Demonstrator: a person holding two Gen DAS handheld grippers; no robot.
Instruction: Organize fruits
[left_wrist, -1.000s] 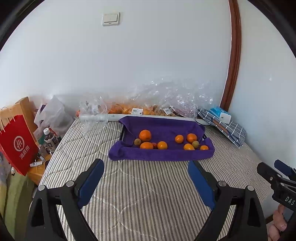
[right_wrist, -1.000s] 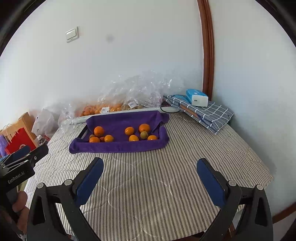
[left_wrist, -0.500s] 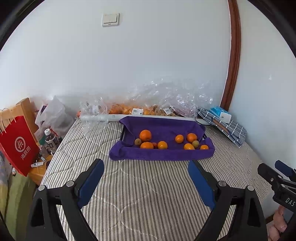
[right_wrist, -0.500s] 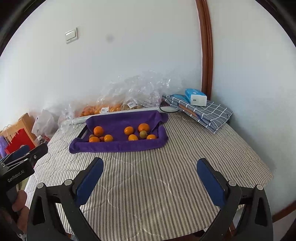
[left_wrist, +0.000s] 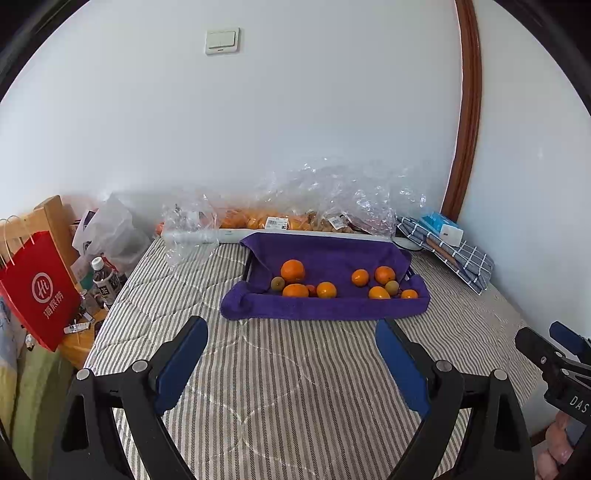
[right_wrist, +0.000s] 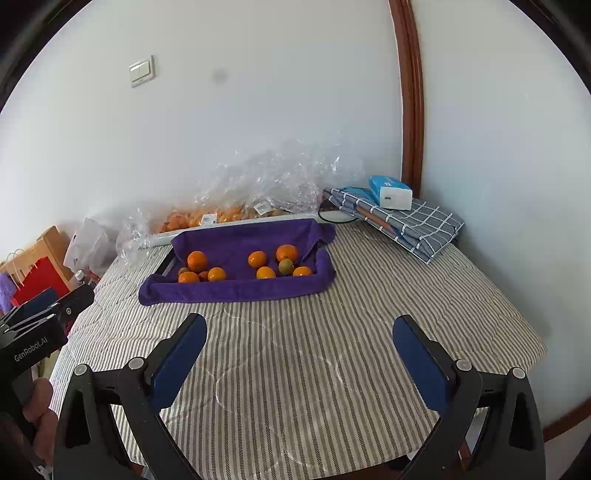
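Note:
A tray lined with a purple towel sits at the far side of a striped bed. It holds several oranges, the largest at left, and two small greenish-brown fruits. My left gripper is open and empty, well short of the tray. My right gripper is open and empty, also short of the tray. Each gripper's body shows at the edge of the other's view.
Clear plastic bags of oranges lie behind the tray by the wall. A folded checked cloth with a blue tissue pack sits at far right. A red paper bag and bottles stand beside the bed's left edge.
Both views have shifted only slightly; the tray sits a touch higher in frame. Both grippers remain open.

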